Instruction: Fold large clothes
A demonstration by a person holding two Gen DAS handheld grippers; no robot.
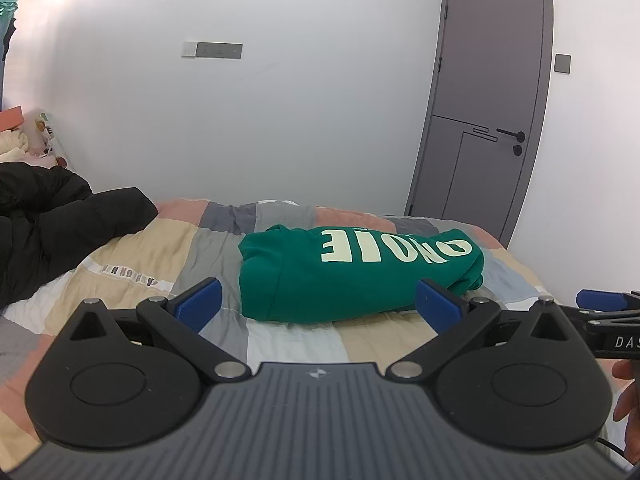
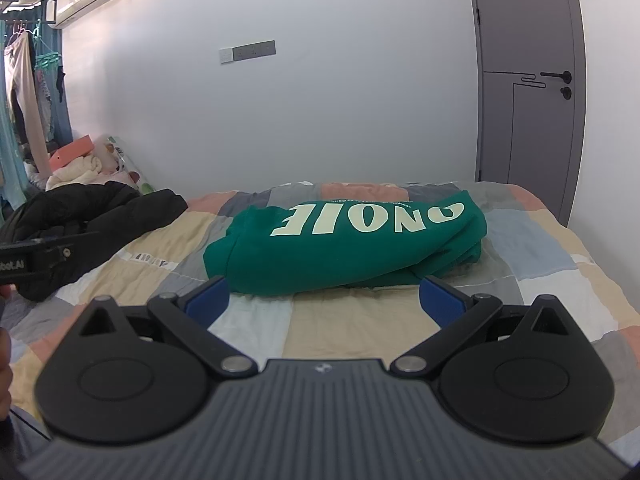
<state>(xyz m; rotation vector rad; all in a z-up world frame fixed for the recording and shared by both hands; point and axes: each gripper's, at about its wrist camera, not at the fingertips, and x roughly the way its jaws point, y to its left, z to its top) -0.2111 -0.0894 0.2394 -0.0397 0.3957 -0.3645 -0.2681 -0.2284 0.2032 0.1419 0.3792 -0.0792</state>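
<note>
A green sweatshirt (image 1: 352, 276) with pale letters lies folded into a compact bundle on the patchwork bedspread (image 1: 132, 256); in the right wrist view the sweatshirt (image 2: 344, 244) sits in the middle of the bedspread (image 2: 540, 248). My left gripper (image 1: 320, 306) is open, held just short of the bundle's near edge, with nothing between its blue pads. My right gripper (image 2: 326, 300) is open too, a little before the bundle and empty. The right gripper's tip (image 1: 600, 300) shows at the right edge of the left wrist view.
A black puffer jacket (image 1: 52, 224) is heaped on the bed's left side, seen as the jacket (image 2: 92, 220) in the right wrist view. A grey door (image 1: 492, 100) stands at the far right. Clothes hang on a rack (image 2: 24, 100) at the left.
</note>
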